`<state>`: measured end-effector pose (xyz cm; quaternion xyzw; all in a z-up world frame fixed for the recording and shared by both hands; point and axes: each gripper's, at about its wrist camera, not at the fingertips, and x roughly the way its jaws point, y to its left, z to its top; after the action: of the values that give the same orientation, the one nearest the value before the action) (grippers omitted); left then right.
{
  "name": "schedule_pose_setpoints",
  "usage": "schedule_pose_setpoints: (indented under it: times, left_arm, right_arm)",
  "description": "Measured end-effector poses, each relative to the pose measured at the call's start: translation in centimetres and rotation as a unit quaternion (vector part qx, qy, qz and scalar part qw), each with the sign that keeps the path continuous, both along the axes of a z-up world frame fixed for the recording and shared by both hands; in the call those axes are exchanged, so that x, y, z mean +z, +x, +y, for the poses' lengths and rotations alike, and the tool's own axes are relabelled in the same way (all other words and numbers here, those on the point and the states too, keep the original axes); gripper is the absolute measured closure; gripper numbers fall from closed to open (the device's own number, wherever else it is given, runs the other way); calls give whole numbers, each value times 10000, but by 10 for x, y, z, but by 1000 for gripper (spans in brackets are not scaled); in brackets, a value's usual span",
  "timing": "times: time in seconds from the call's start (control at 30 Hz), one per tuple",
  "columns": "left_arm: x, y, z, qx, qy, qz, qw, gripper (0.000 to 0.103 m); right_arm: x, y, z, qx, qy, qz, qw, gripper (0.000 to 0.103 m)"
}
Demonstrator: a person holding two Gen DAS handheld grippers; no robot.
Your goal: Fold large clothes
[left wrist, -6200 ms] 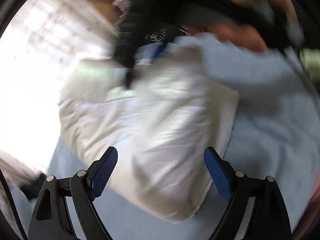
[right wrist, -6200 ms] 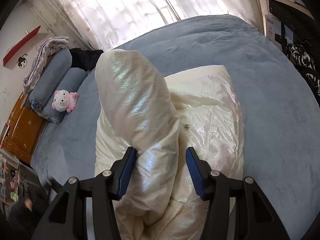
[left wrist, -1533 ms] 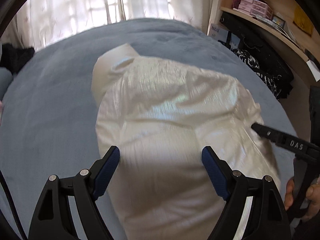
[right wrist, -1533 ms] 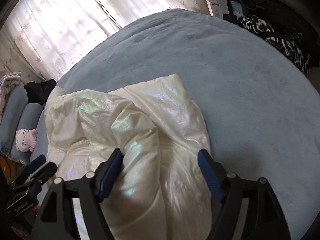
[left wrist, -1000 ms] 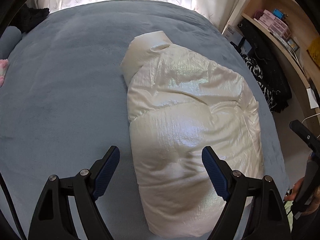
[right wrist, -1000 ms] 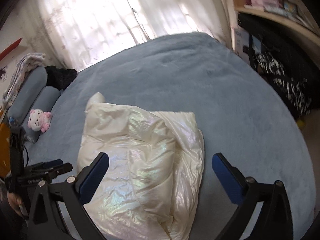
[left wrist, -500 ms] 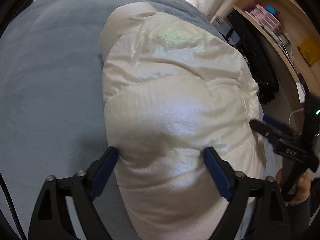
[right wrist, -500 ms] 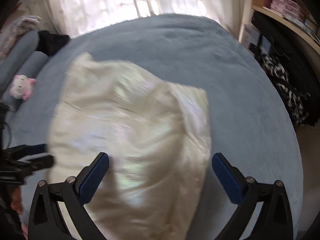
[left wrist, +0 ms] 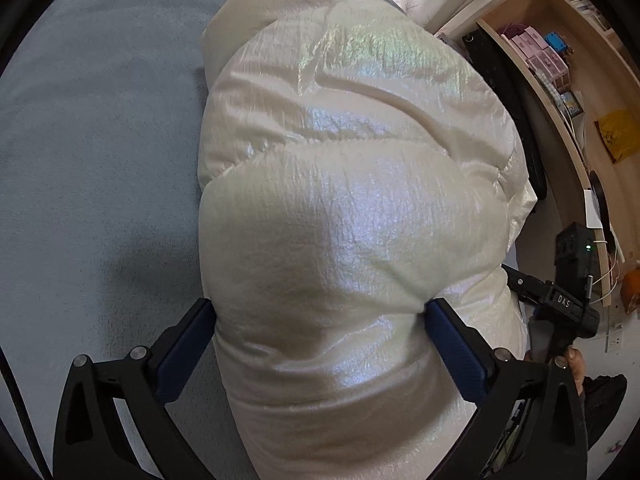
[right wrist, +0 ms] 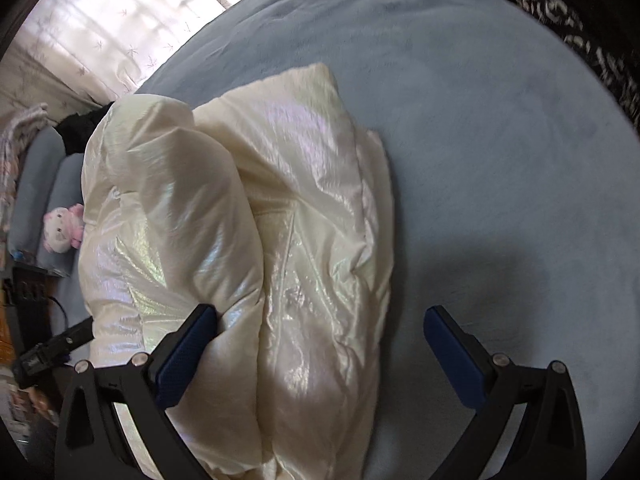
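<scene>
- Blue bed (right wrist: 500,140) is carrying the folded cream jacket (left wrist: 352,208) mid-frame.
- I'm spreading my left gripper (left wrist: 320,334) wide, fingers pressing the jacket's bulge.
- I'm holding my right gripper (right wrist: 320,336) wide open, gripping nothing.

Your left gripper (left wrist: 320,316) has its jaws spread wide, both blue pads touching the sides of the cream puffer jacket (left wrist: 352,184) on the blue bed (left wrist: 92,128). Your right gripper (left wrist: 560,300) sits at the jacket's right edge.
</scene>
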<state>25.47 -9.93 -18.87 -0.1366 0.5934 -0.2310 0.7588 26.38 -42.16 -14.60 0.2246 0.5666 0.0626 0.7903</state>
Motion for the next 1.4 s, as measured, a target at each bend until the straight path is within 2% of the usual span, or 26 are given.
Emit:
schedule_pose_setpoints:
  times: [0.1,0.2,0.23,0.47,0.6,0.67,0.8,0.87,0.93,1.03,1.17,1.4]
  left_arm:
    - [-6,5,2,-36,-55,95,9999,0]
    - [-15,4,12,-49,-207,146,9997,0]
    - [-17,4,13,-57,-275,156,9995,0]
    - [-31,5,23,-23,-775,208,9968,0]
    - [-40,5,29,12,-1041,215,9943,0]
    - [-44,7,31,22,-1125,261,9933,0]
    - [-43,11,31,17,-1114,213,9935,0]
    - [-35,8,20,-99,-940,-35,9955,1]
    - [-23,2,12,-261,-731,-329,9964,3]
    - [-12,-3,6,-394,-553,-556,9961,6]
    - [2,-7,7,-471,-450,-843,9943,9]
    - [42,-20,33,-398,-554,-1134,9912,9]
  right_arm:
    - [-18,0,-6,-54,675,148,9976,0]
    - [-40,0,-16,-180,1501,328,9880,0]
    - [-44,-1,-17,-192,1639,335,9857,0]
    - [-56,-4,-22,-94,2063,95,9784,0]
    - [-59,-10,-22,-101,2308,-193,9728,1]
    - [-65,-16,-21,-86,2488,-299,9681,10]
    - [-61,-17,-17,-58,2563,-519,9652,22]
    - [-55,-22,-14,-9,2529,-646,9653,34]
    - [-48,-28,-9,43,2444,-758,9667,40]
    - [-40,-34,-7,34,2397,-902,9666,47]
    - [-23,-43,4,94,2226,-1162,9679,49]
    - [9,-61,23,124,2146,-1540,9644,50]
